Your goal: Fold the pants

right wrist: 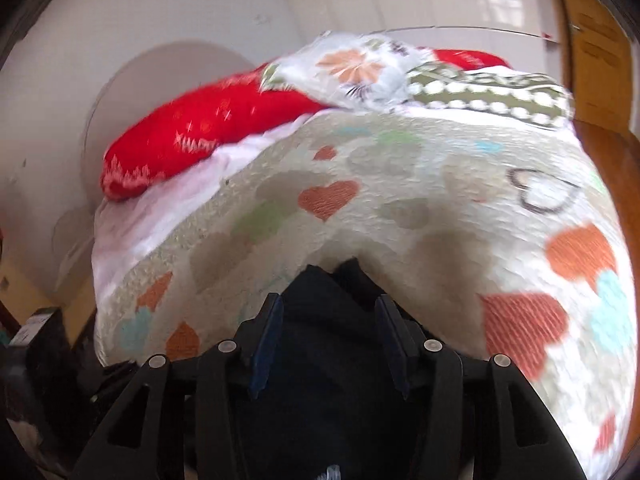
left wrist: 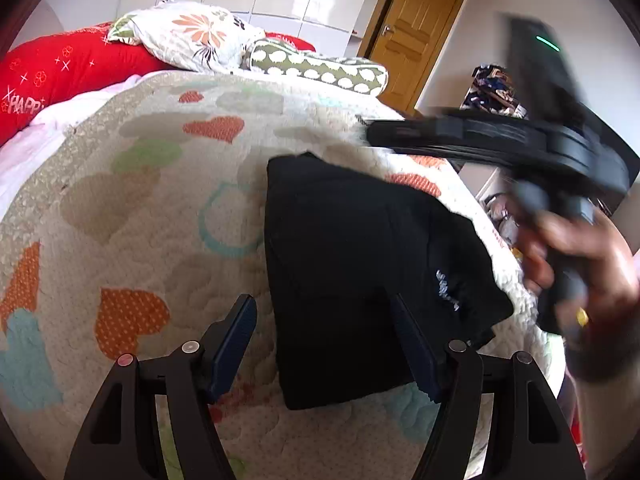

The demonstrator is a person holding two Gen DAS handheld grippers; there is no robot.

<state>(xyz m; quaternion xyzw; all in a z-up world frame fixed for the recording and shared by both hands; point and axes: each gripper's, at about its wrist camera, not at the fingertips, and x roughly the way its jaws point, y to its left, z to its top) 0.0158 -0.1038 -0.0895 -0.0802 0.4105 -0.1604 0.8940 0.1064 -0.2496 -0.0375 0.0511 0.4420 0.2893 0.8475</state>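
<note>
The right-wrist view is blurred, so fine details there are hard to make out. In it the black pants (right wrist: pixel 320 360) fill the lower middle and their near part is cut off by the frame edge. In the left-wrist view the right gripper (left wrist: pixel 440 136) and the hand (left wrist: pixel 580 276) that carries it are smeared, and its fingertips cannot be read there.

The pants (left wrist: pixel 360 272) lie folded into a compact dark bundle on the heart-patterned quilt (left wrist: pixel 160 200) of the bed, well apart from the red pillow (left wrist: pixel 72 68) and the floral pillow (left wrist: pixel 192 36) at its far end.

The left gripper (left wrist: pixel 324 344) hovers over the near edge of the pants with its jaws wide apart; one finger stands over the quilt, the other over the black cloth, and nothing is clamped.

The right gripper (right wrist: pixel 326 336) has its jaws partly apart above the pants, with dark cloth seen between them; the pads do not appear to press on it.
</note>
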